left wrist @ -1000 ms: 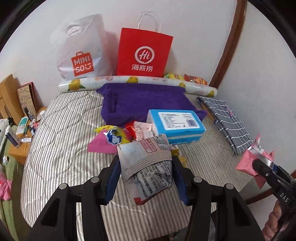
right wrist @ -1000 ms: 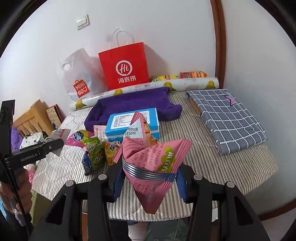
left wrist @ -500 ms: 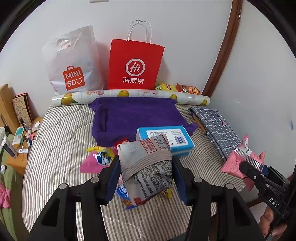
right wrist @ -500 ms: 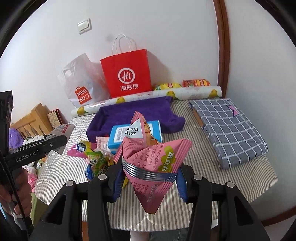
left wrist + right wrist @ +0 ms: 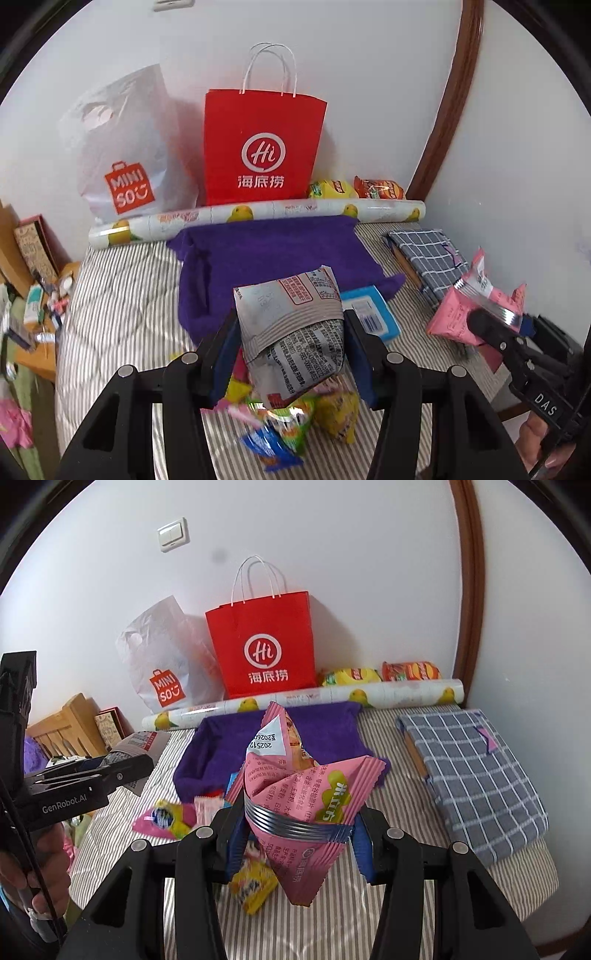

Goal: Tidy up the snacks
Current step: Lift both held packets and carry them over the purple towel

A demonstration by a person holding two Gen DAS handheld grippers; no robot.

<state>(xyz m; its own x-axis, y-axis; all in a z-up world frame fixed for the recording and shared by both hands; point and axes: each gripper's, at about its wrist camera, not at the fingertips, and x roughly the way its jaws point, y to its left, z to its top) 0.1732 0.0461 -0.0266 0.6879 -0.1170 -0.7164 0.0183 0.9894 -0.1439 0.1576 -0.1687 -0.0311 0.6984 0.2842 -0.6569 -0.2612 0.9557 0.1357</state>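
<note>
Both grippers are loaded and tilted down over the striped bed (image 5: 122, 295). My left gripper (image 5: 291, 354) pinches a silver snack packet (image 5: 291, 325) between its blue pads, held above the loose snacks (image 5: 295, 417) by the purple towel (image 5: 280, 254). My right gripper (image 5: 295, 834) clamps a pink snack packet (image 5: 306, 801) (crumpled, point down), raised off the bed; a hand (image 5: 40, 878) grips the left handle at the edge of view.

Two bags (image 5: 258, 144) stand against the wall, behind a roll (image 5: 258, 218) — a towel (image 5: 280, 254) lies before it. Right of the towel lies a folded cloth (image 5: 428, 258).
</note>
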